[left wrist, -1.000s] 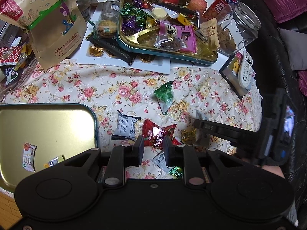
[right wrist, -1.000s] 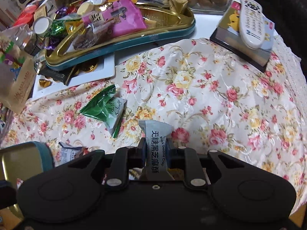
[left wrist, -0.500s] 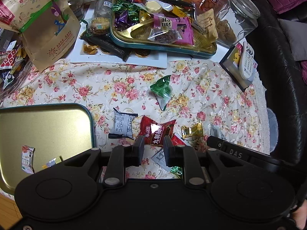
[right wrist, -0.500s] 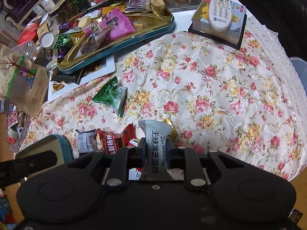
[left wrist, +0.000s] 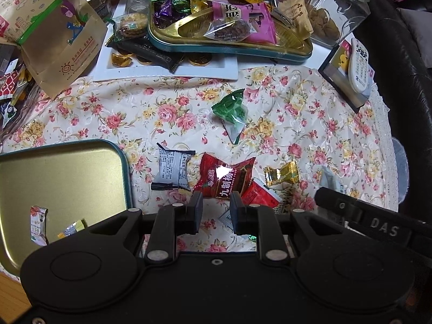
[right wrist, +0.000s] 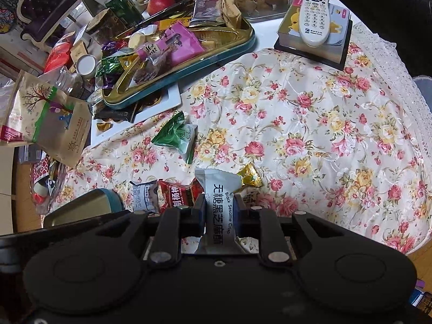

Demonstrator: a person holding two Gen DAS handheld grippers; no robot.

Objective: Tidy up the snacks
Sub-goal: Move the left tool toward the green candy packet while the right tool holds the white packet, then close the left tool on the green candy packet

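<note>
My left gripper hangs open over the flowered cloth, its tips just short of a red snack packet, with nothing between the jaws. A white printed packet, a gold candy and a green packet lie around it. At the left sits a gold tin holding two small sweets. My right gripper is shut on a grey black-sesame-crisp packet, held above the cloth near the same pile, where the red snack packet shows again.
A teal-rimmed gold tray piled with snacks rests on a white plate at the back. Beside it stand a glass jar of biscuits, a remote on a box and a brown paper bag. A black sofa borders the right.
The left gripper has sunk closer to the red packet. The right gripper has risen from the cloth with the sesame packet and now shows lower at the right of the left wrist view.
</note>
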